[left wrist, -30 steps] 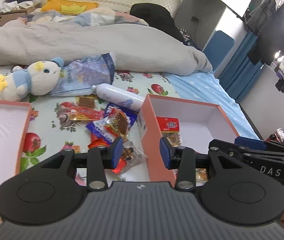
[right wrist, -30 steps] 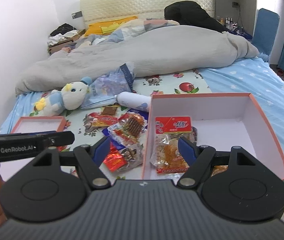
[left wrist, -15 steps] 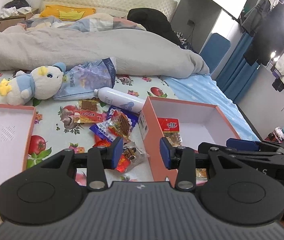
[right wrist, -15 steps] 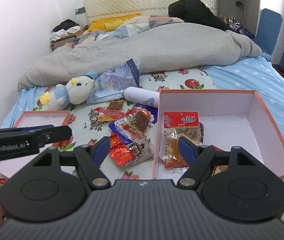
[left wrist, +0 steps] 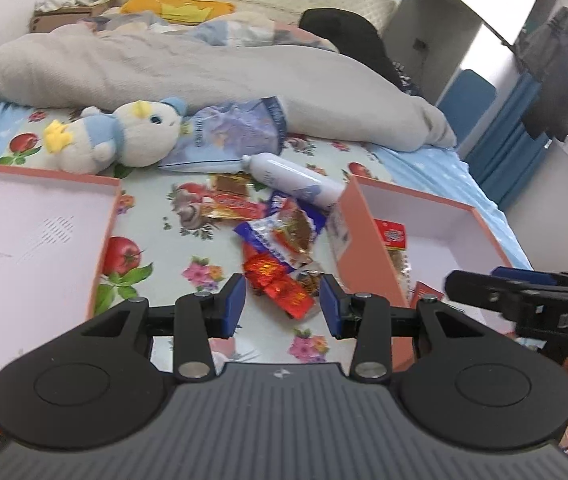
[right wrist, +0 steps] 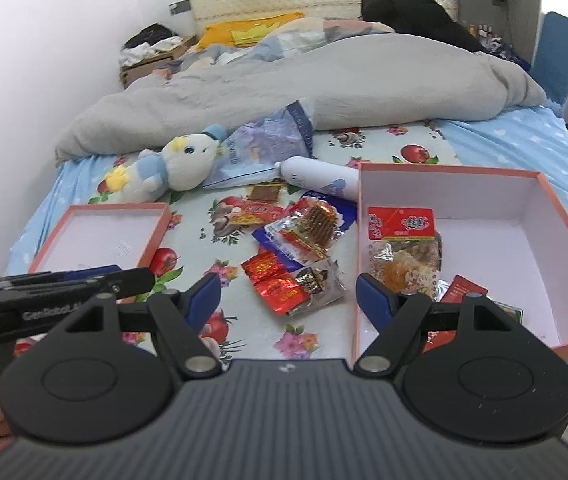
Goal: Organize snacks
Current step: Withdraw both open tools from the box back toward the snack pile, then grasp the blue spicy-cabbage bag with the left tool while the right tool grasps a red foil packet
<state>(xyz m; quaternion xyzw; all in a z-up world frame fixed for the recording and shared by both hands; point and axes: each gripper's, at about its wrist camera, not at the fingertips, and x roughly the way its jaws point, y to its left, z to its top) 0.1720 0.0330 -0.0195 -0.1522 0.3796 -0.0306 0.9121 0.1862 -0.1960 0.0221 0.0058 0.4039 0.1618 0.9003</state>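
Several snack packets (right wrist: 296, 248) lie in a loose pile on the flowered bedsheet, also in the left wrist view (left wrist: 284, 256). A salmon-pink open box (right wrist: 556, 216) to their right holds a few packets (right wrist: 402, 236); it shows in the left wrist view (left wrist: 364, 236). My left gripper (left wrist: 282, 303) is open and empty, held above the near red packets (left wrist: 279, 284). My right gripper (right wrist: 288, 294) is open wide and empty, over the pile's near end and the box's left wall.
The box lid (left wrist: 35, 232) lies at the left (right wrist: 103, 236). A plush toy (left wrist: 123, 140), a white bottle (left wrist: 296, 180) and a blue bag (left wrist: 235, 136) lie behind the snacks. A grey duvet (right wrist: 324, 80) covers the far bed.
Both grippers have shifted left and slightly forward, so the snack pile now sits between their fingers. Both stay open and empty.
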